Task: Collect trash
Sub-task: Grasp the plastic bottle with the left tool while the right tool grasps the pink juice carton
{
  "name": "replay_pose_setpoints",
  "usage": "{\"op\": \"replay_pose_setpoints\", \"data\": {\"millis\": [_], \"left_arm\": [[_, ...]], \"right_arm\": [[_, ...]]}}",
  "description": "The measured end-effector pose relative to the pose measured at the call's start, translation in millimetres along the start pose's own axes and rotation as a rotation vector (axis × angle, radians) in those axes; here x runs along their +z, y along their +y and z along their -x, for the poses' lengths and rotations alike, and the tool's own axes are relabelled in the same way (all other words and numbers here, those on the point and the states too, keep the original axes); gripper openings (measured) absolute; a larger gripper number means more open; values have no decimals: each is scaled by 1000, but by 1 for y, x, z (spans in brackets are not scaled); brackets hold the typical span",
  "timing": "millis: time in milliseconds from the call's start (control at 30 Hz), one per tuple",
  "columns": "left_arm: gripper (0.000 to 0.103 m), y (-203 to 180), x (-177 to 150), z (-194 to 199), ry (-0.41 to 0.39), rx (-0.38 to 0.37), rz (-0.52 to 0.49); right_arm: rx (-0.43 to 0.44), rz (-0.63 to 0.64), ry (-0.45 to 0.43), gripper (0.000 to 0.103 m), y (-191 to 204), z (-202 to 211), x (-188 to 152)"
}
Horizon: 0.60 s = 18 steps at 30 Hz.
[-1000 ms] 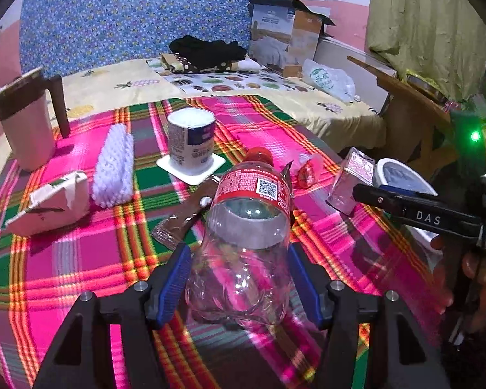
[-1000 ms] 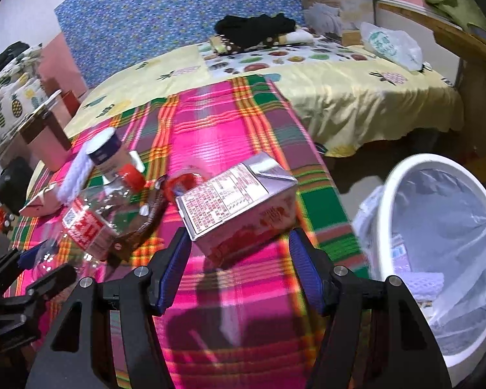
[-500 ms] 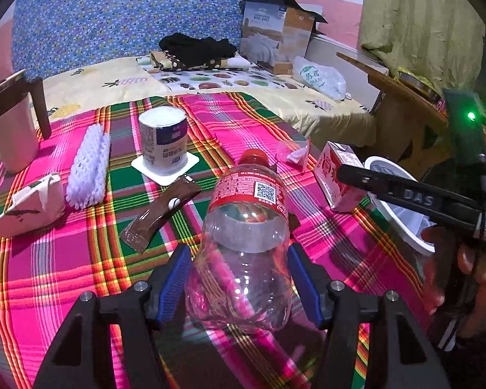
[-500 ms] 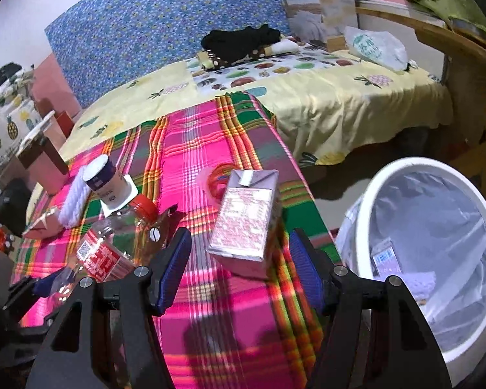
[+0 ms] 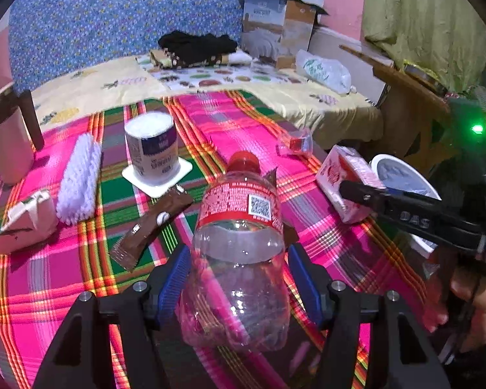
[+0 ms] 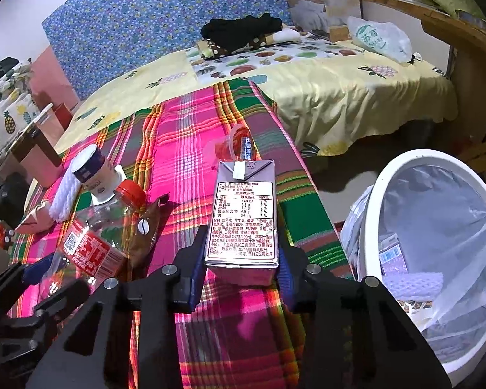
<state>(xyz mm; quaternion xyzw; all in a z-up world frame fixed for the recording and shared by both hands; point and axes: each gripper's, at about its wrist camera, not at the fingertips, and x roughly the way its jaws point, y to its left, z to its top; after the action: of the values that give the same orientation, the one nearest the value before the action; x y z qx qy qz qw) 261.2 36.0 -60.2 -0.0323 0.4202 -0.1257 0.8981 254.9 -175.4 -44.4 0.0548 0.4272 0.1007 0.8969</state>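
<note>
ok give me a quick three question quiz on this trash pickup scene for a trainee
1. True or false: the drink carton lies between the jaws of the right gripper.
2. What sits between the jaws of the left gripper? A) a paper cup B) the plastic bottle C) a brown wrapper
3. Fill in: the white bin stands beside the table and is lined with a clear ____.

Key:
1. True; the jaws are closing on it.
2. B
3. bag
</note>
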Motion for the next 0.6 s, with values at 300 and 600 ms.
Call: {"op": "replay_pose_setpoints", "data": {"millis": [300,600], "left_arm": [[62,0,-6,1,1,11,23],[61,-4,-16,27,-47,18,38]], "right_arm": [[33,15,-15,39,-3,14,-7],[52,27,-43,39,-4,30,-10]]}}
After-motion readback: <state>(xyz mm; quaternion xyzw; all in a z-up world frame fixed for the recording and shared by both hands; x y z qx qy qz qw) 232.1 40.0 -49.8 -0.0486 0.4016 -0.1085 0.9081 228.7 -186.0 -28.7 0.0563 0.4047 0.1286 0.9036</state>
